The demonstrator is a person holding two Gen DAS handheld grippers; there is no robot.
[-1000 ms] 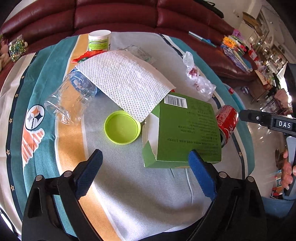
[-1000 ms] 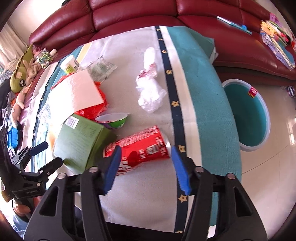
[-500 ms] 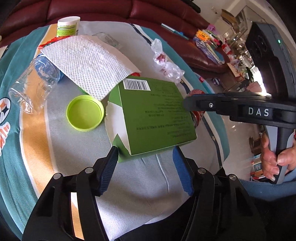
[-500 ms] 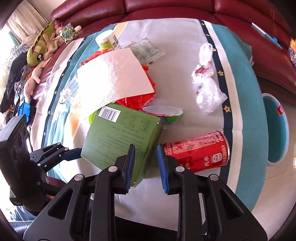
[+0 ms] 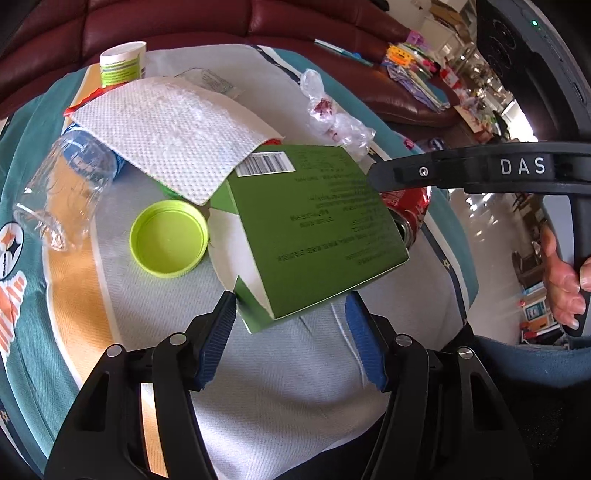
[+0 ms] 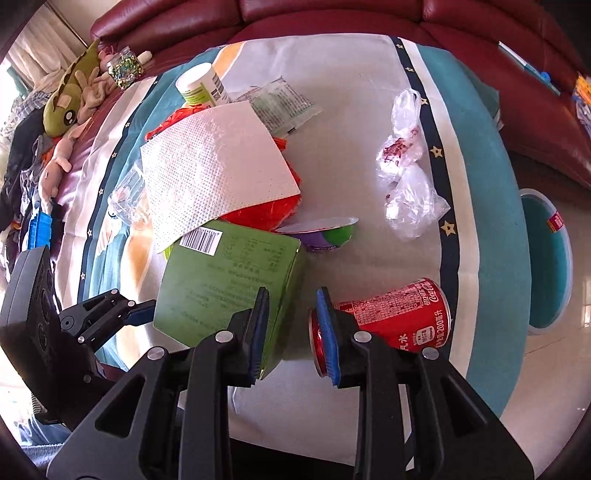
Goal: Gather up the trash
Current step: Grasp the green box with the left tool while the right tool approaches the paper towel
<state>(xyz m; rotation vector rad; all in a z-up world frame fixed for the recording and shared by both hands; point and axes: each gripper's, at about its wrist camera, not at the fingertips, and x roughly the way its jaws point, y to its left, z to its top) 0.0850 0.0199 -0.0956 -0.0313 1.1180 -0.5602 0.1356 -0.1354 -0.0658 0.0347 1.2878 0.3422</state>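
One green box point(image 5: 314, 221), one red can point(image 6: 399, 317), one lime lid point(image 5: 169, 240)

Setting: a home living room. Evidence: dark red leather sofa point(image 6: 369, 18) wrapping the far side of the worktop point(image 6: 351, 122), which carries a teal, white and orange cloth printed with stars. Soft toys point(image 6: 70, 103) and heaped clothing lie on the sofa at left. Glossy tiled floor point(image 6: 576, 295) at right; cluttered shelves and furniture beyond point(image 5: 480, 92).
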